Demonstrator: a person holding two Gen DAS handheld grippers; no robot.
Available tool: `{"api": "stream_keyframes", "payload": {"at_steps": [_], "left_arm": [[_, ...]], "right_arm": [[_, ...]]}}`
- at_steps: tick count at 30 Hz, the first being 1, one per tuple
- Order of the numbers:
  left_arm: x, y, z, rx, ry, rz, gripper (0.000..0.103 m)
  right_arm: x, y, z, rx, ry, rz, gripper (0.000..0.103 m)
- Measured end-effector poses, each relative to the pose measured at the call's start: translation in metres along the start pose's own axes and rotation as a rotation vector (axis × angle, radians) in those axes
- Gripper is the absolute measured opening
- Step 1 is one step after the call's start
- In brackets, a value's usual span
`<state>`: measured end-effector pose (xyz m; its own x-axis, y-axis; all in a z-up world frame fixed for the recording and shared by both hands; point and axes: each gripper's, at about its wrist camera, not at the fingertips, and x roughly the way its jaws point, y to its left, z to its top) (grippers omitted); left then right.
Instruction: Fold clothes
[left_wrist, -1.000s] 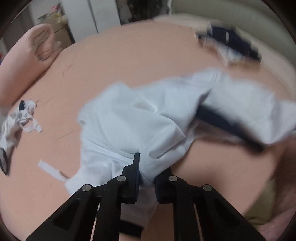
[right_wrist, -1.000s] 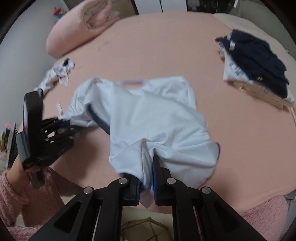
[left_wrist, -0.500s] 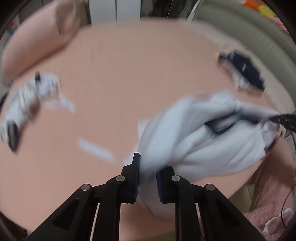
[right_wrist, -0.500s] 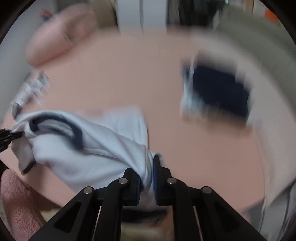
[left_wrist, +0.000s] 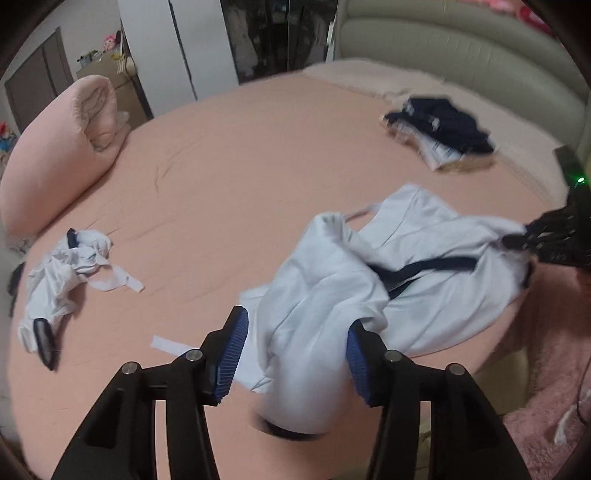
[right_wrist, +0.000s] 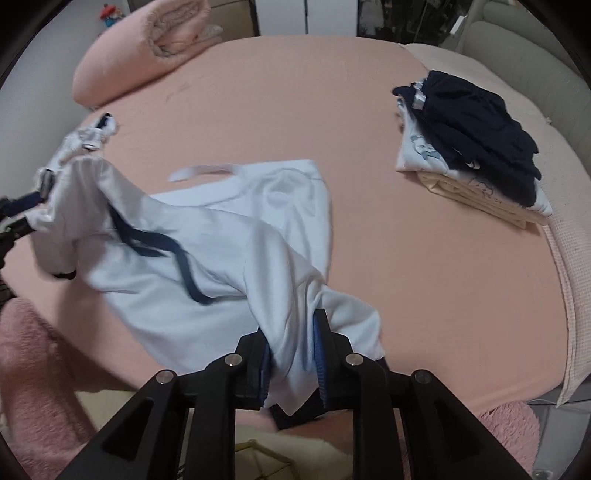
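A pale blue garment with dark navy trim (left_wrist: 413, 266) lies crumpled on the pink bed near its front edge; it also shows in the right wrist view (right_wrist: 207, 243). My left gripper (left_wrist: 295, 354) is open, with a fold of the garment hanging loose between its blue pads. My right gripper (right_wrist: 291, 354) has its jaws a little apart with the garment's edge between them. The right gripper also shows at the right edge of the left wrist view (left_wrist: 554, 240), at the garment's far end.
A stack of folded clothes topped by dark navy ones (right_wrist: 476, 140) sits at the right of the bed (left_wrist: 258, 155). A crumpled white garment (left_wrist: 62, 273) lies at the left. A rolled pink duvet (left_wrist: 62, 147) sits at the back left. A padded headboard (left_wrist: 461, 55) curves behind.
My left gripper has opened and let go of the garment. The garment has swung across and dropped onto the bed near its front edge. My right gripper's jaws have spread a little.
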<state>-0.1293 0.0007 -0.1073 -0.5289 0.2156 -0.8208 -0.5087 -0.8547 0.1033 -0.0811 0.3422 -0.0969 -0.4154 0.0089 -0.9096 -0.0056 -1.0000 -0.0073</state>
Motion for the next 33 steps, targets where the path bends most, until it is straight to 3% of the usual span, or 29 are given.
{"api": "stream_keyframes", "payload": {"at_steps": [3,5,8,10,12,15,18,25,28,31,33], "left_arm": [[-0.027,0.005,0.008,-0.036,-0.099,-0.035,0.048],[-0.036,0.002,0.013,-0.007,-0.114,-0.057,0.048],[-0.016,-0.017,0.022,0.098,-0.094,-0.084,0.048],[0.01,-0.017,0.024,0.117,-0.042,0.027,0.048],[0.032,-0.013,0.027,0.115,0.002,0.133,0.048],[0.029,-0.002,0.03,0.092,-0.018,0.116,0.048],[0.027,0.008,0.033,0.068,-0.038,0.1,0.048],[0.029,0.026,0.044,0.044,-0.071,0.05,0.048],[0.086,0.002,0.055,0.133,0.044,-0.023,0.048],[0.135,0.001,0.046,0.195,0.208,0.124,0.048],[0.143,0.022,0.033,0.148,0.262,0.183,0.047]], "right_arm": [[-0.013,-0.011,0.002,0.03,-0.071,-0.007,0.019],[-0.017,-0.019,0.004,0.039,-0.09,0.002,0.029],[0.002,-0.02,0.011,0.014,-0.025,0.01,0.031],[0.013,-0.015,0.014,0.002,0.001,0.017,0.031],[0.008,-0.014,0.019,0.011,-0.039,0.001,0.031],[-0.007,-0.025,0.026,0.066,-0.105,-0.028,0.031],[-0.03,-0.041,0.033,0.11,-0.158,0.015,0.031],[-0.02,-0.017,0.038,0.011,-0.091,0.083,0.031],[0.011,0.001,0.033,-0.046,-0.018,0.083,0.031],[0.034,0.013,0.026,-0.104,0.062,0.054,0.031],[0.038,0.018,0.024,-0.122,0.074,0.052,0.031]]}}
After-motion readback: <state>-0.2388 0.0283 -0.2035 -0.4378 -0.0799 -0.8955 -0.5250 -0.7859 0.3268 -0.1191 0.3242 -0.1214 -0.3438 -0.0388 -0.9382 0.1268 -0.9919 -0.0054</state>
